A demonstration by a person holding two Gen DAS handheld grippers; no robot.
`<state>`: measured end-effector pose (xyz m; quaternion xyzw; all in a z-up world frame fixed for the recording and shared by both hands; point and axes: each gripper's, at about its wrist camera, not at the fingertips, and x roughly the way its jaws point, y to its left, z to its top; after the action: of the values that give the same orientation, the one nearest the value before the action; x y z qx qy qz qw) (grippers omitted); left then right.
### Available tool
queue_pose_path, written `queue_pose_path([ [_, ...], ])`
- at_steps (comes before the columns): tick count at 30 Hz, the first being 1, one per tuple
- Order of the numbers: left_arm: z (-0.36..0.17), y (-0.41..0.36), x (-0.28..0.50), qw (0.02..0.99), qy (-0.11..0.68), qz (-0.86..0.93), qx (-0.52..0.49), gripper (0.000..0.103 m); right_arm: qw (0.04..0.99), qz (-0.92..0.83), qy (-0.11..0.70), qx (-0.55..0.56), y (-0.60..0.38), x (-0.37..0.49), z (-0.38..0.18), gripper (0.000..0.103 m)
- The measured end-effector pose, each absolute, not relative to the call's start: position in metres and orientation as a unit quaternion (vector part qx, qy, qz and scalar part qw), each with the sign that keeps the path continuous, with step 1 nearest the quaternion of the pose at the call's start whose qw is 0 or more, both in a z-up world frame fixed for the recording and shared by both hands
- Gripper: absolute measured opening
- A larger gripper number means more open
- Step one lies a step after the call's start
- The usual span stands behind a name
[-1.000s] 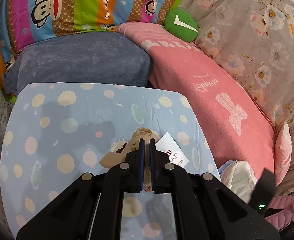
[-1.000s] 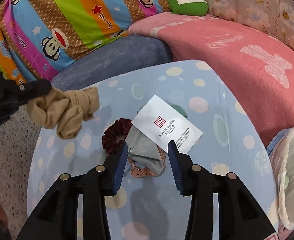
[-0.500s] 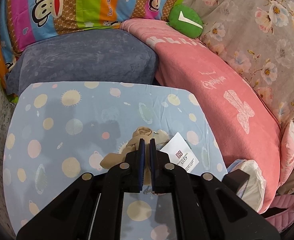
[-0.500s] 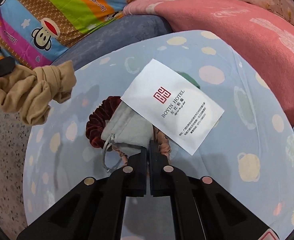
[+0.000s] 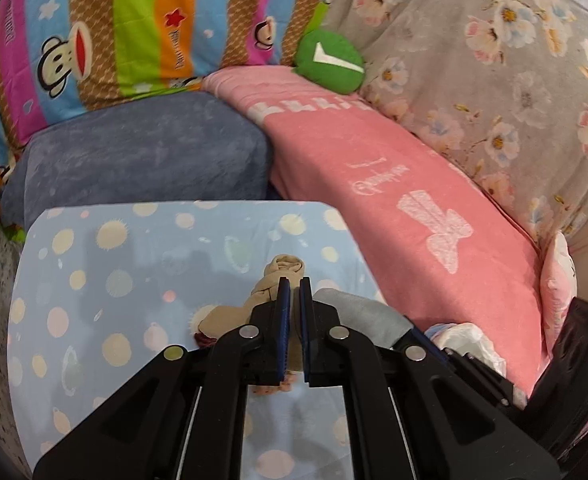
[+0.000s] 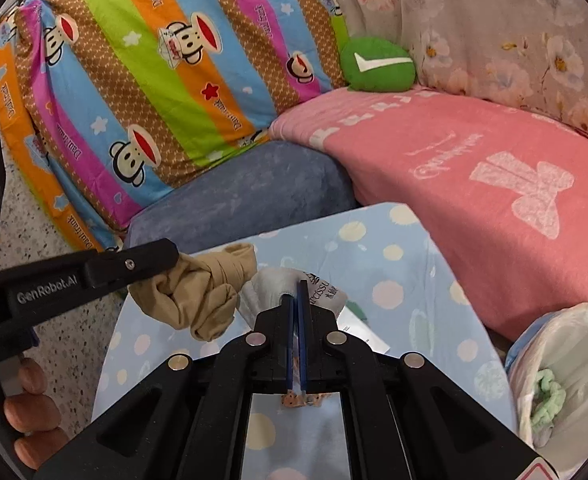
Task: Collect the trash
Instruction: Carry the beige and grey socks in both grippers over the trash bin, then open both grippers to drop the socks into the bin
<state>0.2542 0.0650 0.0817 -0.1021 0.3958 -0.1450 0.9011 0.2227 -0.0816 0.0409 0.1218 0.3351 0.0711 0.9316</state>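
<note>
Left wrist view
Left gripper (image 5: 294, 286): jaws nearly together, pinched on the knotted tan stocking (image 5: 282, 270), whose bundle bulges out past and to the left of the tips.
Grey pouch (image 5: 357, 312): just right of the left gripper, raised off the table, with the right gripper's black body under its right edge.
Table (image 5: 114, 280): covered in light blue dotted cloth; a dark red scrunchie (image 5: 202, 338) peeks out from under the stocking.
Bin (image 5: 469, 340): white liner showing at the table's right edge, beside the pink blanket (image 5: 393, 184).

Right wrist view
Right gripper (image 6: 296, 292): jaws narrow, clamped on the grey pouch (image 6: 274, 284), which hangs in front of the tips with printed lettering on its right side.
Tan stocking (image 6: 198, 292): held in the air by the left gripper (image 6: 174, 258), touching or just beside the pouch's left edge.
White card (image 6: 363, 332): lying on the table (image 6: 413, 292) beneath the pouch, mostly hidden.
Bin (image 6: 553, 356): on the right, off the table, lined with a white bag holding a pale green scrunchie (image 6: 547, 396).
Hand (image 6: 34, 412): fingers wrapped round the left gripper's handle at the lower left.
Background: striped monkey-print pillow (image 6: 154, 80), blue-grey cushion (image 6: 246, 196), green round cushion (image 6: 377, 64).
</note>
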Motion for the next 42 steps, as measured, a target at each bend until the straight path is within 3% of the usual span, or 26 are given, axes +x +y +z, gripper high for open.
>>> queue_pose_path([
  [7,0.111,0.009,0.233,0.903,0.377,-0.188,-0.079,0.004,0.946,0.026,0.291,0.137,-0.142,0.188,0.082,0.002],
  [16,0.125,-0.083,0.205,0.891,0.373,-0.256,-0.042,0.004,0.949,-0.045,0.264,0.168,-0.231,0.134,0.097,0.002],
  [35,0.099,-0.247,0.149,0.839,0.392,-0.377,0.018,0.005,0.916,-0.180,0.277,0.227,-0.374,0.045,0.043,0.003],
  [36,0.097,-0.250,0.148,0.839,0.391,-0.378,0.018,0.010,0.914,-0.183,0.280,0.229,-0.378,0.044,0.040,0.003],
  [37,0.095,-0.252,0.148,0.841,0.394,-0.372,0.019,0.031,0.912,-0.187,0.284,0.231,-0.381,0.044,0.037,0.008],
  [39,0.092,-0.253,0.149,0.847,0.393,-0.357,0.015,0.059,0.907,-0.199,0.288,0.234,-0.384,0.044,0.032,0.013],
  [42,0.088,-0.250,0.152,0.854,0.389,-0.345,0.020,0.059,0.905,-0.210,0.284,0.237,-0.385,0.041,0.028,0.043],
])
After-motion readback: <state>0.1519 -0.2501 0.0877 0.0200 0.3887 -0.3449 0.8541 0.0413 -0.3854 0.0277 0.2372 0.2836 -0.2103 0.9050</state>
